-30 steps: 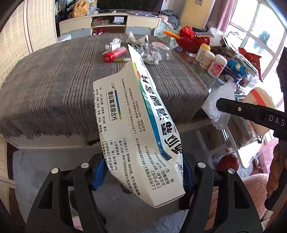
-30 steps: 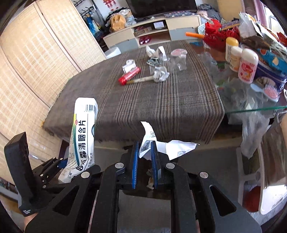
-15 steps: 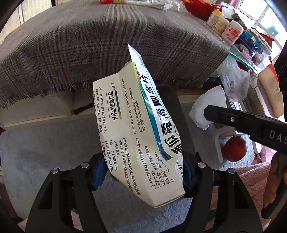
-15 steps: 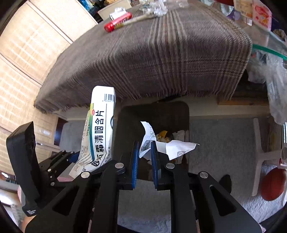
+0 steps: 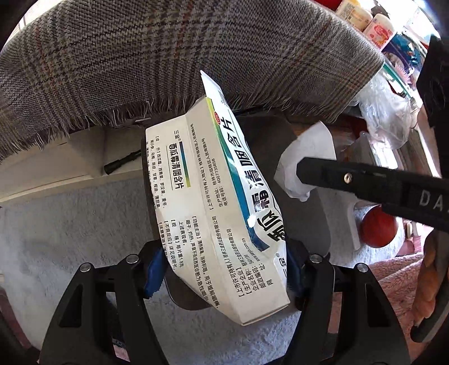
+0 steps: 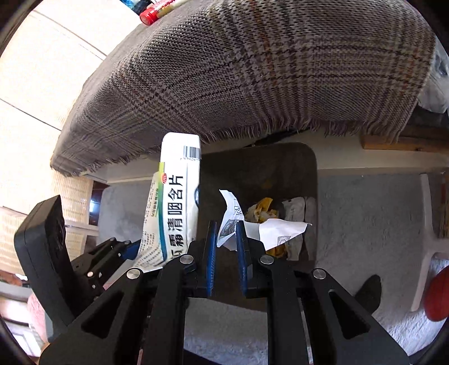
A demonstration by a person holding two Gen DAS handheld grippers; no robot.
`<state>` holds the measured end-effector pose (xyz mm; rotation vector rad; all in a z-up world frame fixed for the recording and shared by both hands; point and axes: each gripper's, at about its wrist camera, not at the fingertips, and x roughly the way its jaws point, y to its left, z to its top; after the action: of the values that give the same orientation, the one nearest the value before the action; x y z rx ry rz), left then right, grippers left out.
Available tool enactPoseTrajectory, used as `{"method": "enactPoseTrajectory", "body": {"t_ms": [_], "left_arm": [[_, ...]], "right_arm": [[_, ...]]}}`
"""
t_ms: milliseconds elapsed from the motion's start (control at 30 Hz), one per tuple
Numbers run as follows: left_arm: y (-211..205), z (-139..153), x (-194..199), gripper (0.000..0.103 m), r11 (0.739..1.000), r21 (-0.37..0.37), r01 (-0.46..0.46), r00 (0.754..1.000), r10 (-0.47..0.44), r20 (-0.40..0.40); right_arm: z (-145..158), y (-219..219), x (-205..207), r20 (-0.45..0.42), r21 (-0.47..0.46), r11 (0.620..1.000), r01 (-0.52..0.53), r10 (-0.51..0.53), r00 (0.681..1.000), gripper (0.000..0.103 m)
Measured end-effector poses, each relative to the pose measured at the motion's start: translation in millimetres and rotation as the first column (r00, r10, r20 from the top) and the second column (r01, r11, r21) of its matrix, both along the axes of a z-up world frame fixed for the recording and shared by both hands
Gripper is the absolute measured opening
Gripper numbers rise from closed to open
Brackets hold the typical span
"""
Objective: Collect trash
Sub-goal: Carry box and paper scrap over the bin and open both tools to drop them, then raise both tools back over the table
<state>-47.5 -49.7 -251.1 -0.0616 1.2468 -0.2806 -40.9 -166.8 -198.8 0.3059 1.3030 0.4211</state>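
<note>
My left gripper (image 5: 224, 269) is shut on a crushed white medicine box (image 5: 213, 202) with blue and green print, held over a dark trash bin (image 5: 306, 202). The box also shows in the right wrist view (image 6: 174, 207). My right gripper (image 6: 226, 244) is shut on a crumpled white paper (image 6: 269, 228), held just above the open bin (image 6: 261, 165). The bin holds a banana peel (image 6: 262, 210) and wrappers. The paper also shows in the left wrist view (image 5: 306, 160), at the tip of the right gripper's finger.
The bin stands on grey carpet (image 6: 364, 213) beside a low table draped in a plaid cloth (image 6: 252, 73). A red tube (image 6: 150, 15) lies on the table. A red ball (image 5: 378, 227) and a white stool leg (image 6: 426, 230) are at right.
Both grippers have tilted down and moved closer over the bin, each with its trash in hold. The table top has slid out of view and the bin's inside now shows.
</note>
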Motion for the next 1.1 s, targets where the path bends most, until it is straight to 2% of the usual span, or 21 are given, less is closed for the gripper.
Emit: {"method": "enactPoseTrajectory", "body": {"t_ms": [133, 167, 233, 267, 367, 400, 500, 600, 733, 933, 1100], "left_arm": [[0, -6, 6, 0.066, 1.000, -0.006, -0.019, 1.000, 0.019, -0.025], [1, -7, 6, 0.070, 1.000, -0.008, -0.024, 0.999, 0.024, -0.028], [4, -6, 6, 0.078, 1.000, -0.003, -0.031, 0.999, 0.031, -0.025], [5, -6, 6, 0.081, 0.999, 0.000, -0.034, 0.999, 0.034, -0.021], [10, -3, 5, 0.088, 0.999, 0.005, -0.045, 0.999, 0.045, -0.008], [12, -1, 4, 0.093, 0.999, 0.008, -0.050, 0.999, 0.050, -0.003], [17, 4, 2, 0.095, 0.998, 0.012, -0.059, 0.998, 0.059, 0.012], [24, 11, -3, 0.095, 0.998, 0.002, -0.063, 0.998, 0.063, 0.016], [28, 33, -5, 0.095, 0.997, -0.022, -0.070, 0.997, 0.071, 0.036], [34, 82, 3, 0.095, 0.997, -0.028, -0.073, 0.992, 0.075, 0.101], [43, 113, 24, 0.095, 0.997, -0.009, -0.075, 0.987, 0.075, 0.140]], "right_arm": [[-2, 5, 5, -0.014, -0.005, 1.000, 0.014, -0.014, 1.000, 0.019], [-2, 6, 6, -0.016, -0.011, 1.000, 0.018, -0.018, 1.000, 0.020], [-2, 8, 8, -0.017, -0.019, 0.999, 0.026, -0.027, 0.999, 0.040], [-2, 5, 9, -0.013, -0.027, 0.999, 0.033, -0.033, 0.999, 0.059], [0, 1, 8, 0.017, -0.074, 0.996, 0.043, -0.042, 0.999, 0.065], [2, 0, 8, 0.024, -0.086, 0.995, 0.046, -0.044, 0.999, 0.073], [4, -5, 5, 0.041, -0.131, 0.989, 0.064, -0.059, 0.997, 0.097], [4, -15, 3, 0.050, -0.164, 0.983, 0.079, -0.071, 0.996, 0.099], [11, -28, 4, 0.024, -0.114, 0.988, 0.108, -0.106, 0.994, 0.099], [65, -37, 10, 0.112, -0.042, 0.991, 0.127, -0.121, 0.986, 0.099], [112, -46, 28, 0.182, -0.035, 0.989, 0.143, -0.134, 0.974, 0.099]]}}
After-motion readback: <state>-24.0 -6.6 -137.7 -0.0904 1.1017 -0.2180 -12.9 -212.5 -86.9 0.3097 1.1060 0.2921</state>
